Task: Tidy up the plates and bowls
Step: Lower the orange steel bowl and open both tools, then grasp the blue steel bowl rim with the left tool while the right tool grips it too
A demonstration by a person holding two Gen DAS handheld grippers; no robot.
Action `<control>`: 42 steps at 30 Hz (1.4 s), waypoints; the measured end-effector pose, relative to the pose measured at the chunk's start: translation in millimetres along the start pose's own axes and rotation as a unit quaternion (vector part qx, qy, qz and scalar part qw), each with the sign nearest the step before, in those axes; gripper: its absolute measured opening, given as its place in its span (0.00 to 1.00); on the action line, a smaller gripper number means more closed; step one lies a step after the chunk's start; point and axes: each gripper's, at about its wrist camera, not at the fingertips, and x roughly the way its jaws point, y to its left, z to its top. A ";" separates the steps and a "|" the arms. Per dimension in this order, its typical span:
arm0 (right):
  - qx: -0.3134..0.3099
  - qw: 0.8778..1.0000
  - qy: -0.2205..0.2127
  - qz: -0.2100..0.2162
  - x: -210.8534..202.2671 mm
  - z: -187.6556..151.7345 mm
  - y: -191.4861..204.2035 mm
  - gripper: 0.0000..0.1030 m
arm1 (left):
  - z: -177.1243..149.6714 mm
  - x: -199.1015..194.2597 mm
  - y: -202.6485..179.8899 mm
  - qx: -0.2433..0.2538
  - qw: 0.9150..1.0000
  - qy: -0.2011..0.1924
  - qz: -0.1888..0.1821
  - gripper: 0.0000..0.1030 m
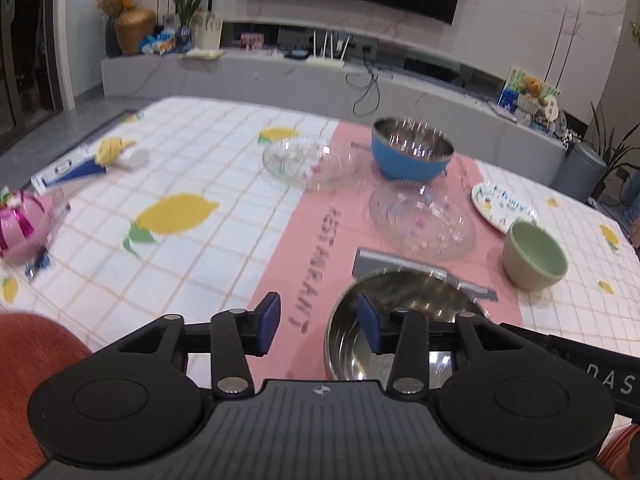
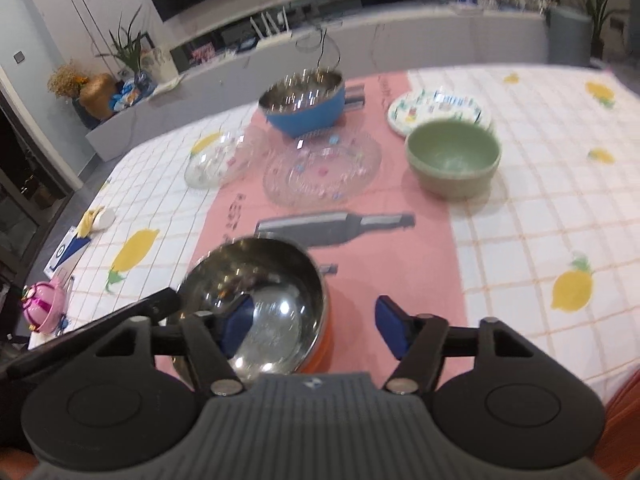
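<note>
A: Start at the left of the table. What's there?

B: In the left wrist view, a pink ornament (image 1: 24, 220) sits at nine o'clock on the lemon-print tablecloth (image 1: 192, 168). Toward eleven o'clock lies a small clear glass dish (image 1: 304, 160), half on the pink runner (image 1: 320, 232).

A: And the middle?

B: A blue bowl with a steel lining (image 1: 412, 152) stands at twelve o'clock. Just below it is a larger glass plate (image 1: 422, 220). At six o'clock, nearest the cameras, sits the steel bowl (image 2: 260, 300) with an orange outside.

A: Is the left gripper (image 1: 318, 322) holding it?

B: No. Its jaws are parted. The right pad (image 1: 370, 322) hangs over the bowl's left rim, the other over bare runner, and neither presses on anything.

A: The right gripper (image 2: 314, 326)?

B: Also released and spread wide. Its left pad (image 2: 236, 322) shows against the bowl's inside and its right pad stands clear of the rim, over the runner.

A: Further right?

B: A green bowl (image 2: 454, 158) at one o'clock, upright, and a printed paper plate (image 2: 438, 110) just behind it.
</note>
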 end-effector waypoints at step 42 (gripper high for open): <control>-0.032 0.999 0.007 -0.037 106.0 161.2 -12.3 0.78 | 149.5 114.8 -44.6 0.129 0.988 0.022 -0.078 0.66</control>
